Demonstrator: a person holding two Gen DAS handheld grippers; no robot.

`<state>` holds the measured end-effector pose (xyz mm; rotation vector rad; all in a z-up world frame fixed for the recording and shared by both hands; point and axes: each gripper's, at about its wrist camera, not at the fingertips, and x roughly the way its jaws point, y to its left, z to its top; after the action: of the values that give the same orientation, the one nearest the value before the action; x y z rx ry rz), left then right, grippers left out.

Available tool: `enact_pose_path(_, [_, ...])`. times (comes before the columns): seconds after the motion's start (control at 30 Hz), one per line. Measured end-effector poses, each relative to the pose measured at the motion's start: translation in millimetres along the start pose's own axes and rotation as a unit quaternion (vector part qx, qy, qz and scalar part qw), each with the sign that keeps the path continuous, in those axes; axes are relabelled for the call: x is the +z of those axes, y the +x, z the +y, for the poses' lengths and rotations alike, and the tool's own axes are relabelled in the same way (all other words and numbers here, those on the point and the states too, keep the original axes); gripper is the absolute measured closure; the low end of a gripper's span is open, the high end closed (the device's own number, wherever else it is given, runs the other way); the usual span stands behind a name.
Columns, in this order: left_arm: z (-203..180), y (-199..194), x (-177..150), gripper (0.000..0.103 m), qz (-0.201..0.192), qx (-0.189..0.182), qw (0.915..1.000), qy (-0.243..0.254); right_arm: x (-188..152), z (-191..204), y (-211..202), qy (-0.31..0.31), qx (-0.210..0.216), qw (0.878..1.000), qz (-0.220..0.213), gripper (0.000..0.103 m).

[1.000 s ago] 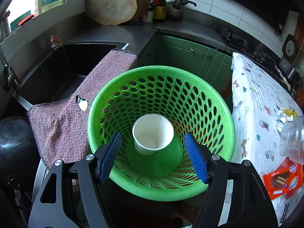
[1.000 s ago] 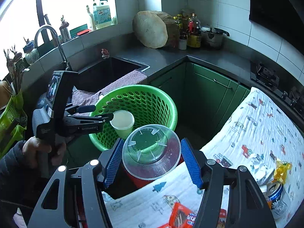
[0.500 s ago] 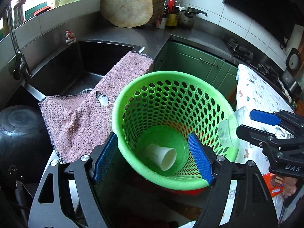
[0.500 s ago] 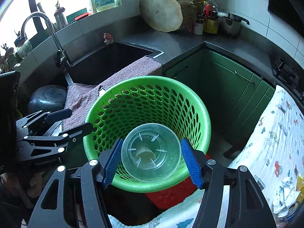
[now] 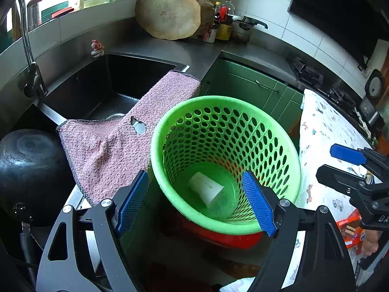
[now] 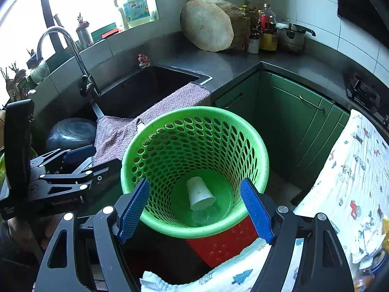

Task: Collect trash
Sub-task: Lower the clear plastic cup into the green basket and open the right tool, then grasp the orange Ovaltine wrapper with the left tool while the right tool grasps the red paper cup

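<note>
A green perforated basket stands below both grippers. On its bottom lies a white paper cup on its side, with a clear plastic cup beside it. My left gripper hangs over the basket's near left rim, its jaws opening with nothing between them. My right gripper hovers over the near rim, its jaws also opening and empty. Each gripper shows in the other's view: the right gripper at the right edge, the left gripper at the left.
A pink towel drapes over the sink edge, left of the basket. A dark pot sits further left. A red stool is under the basket. A patterned tablecloth at right carries snack wrappers and crumpled trash.
The clear cup has left my right gripper and dropped into the basket, and those jaws have spread. The white cup fell to the bottom. My left gripper drew back leftward.
</note>
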<state>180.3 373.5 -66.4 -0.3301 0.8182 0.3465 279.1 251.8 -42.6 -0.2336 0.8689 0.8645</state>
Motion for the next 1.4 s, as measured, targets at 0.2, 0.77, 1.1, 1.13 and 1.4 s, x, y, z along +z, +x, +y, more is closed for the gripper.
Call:
enact_pose_path(0.2, [-22.0,-10.7,-6.2,0.024,-0.002,-0.008,0.9997,0.022,-29.4,-5.4,-48.4,0.022,0.005,0.999,-0.024,0.026])
enact_pose_path(0.77, [-100.0,-57.1,-57.2,0.016,-0.011,-0.052,0.9968,0.061,-156.1,-37.5,-167.5,0.025,-0.091,0.993,-0.067,0.012])
enact_pose_path(1.1, [-137.6,-61.8,-77.4,0.012,-0.003,-0.082,0.9935,0.078,-204.2,-73.4,-174.2,0.056,-0.133,0.988,-0.062,0.009])
enact_pose_path(1.13, [-140.0,-61.5,-79.1,0.012,-0.002,-0.084,0.9934,0.078,-206.1,-74.9,-172.4,0.057,-0.133,0.988,-0.059,0.009])
enact_pose_path(1.4, [-153.9,-55.0,-88.1,0.012,0.012,-0.098,0.9906,0.095,-208.7,-77.3,-154.9,0.056,-0.154,0.985,-0.049,0.008])
